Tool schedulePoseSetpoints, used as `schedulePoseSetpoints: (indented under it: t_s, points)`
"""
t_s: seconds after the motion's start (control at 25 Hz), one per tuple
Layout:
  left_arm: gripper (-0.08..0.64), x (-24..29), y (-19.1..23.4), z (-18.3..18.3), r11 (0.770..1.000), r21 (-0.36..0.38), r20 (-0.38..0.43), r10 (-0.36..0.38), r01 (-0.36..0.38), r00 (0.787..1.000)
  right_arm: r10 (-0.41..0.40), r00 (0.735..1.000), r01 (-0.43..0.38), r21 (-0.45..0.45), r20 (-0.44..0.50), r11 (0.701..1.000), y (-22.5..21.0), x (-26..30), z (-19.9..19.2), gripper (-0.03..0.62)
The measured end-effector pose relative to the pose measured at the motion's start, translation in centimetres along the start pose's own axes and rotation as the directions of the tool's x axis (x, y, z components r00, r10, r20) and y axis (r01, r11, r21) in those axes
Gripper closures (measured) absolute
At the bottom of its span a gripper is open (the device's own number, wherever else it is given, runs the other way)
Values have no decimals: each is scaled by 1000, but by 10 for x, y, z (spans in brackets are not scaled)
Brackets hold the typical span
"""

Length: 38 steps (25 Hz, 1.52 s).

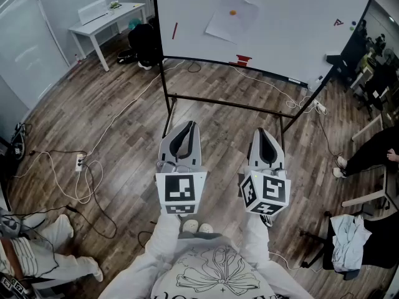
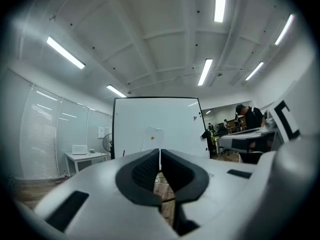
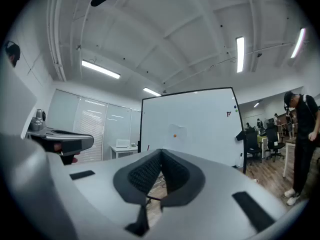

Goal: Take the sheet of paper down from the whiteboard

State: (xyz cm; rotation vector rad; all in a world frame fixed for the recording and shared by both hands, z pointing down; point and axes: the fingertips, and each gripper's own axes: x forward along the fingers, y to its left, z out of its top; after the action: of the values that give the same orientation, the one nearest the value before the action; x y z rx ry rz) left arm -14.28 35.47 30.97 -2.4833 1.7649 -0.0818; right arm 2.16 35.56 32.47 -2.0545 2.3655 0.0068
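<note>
Both grippers near, held level side by side – left gripper (image 1: 185, 131) jaws together, nothing between; right gripper (image 1: 266, 137) same. Whiteboard (image 1: 293, 23) stands far ahead on a wood floor (image 1: 124, 136). Paper (image 1: 232, 16) hangs on the board, upper middle, pinned by an orange magnet (image 1: 233, 12) – well apart from both grippers.

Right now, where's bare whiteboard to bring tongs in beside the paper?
Widest bare stretch: right of the sheet of paper, up to the red mark. Narrower one: between paper and red marker. Tight just below it, at the red block.
</note>
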Motion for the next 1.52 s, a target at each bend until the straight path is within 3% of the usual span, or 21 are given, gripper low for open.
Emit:
schedulePoseSetpoints:
  t_s: [0.96, 1.24, 1.52]
  points:
    - [548, 14, -23, -17, 999, -7, -41, 48, -49, 998, 35, 999, -35, 24, -25, 999, -29, 9, -19, 589]
    - [548, 56, -17, -24, 998, -9, -38, 54, -54, 998, 44, 999, -43, 30, -28, 999, -41, 51, -27, 589]
    - [548, 136, 12, -30, 999, -20, -38, 44, -45, 998, 43, 999, -42, 19, -24, 999, -47, 134, -25, 589]
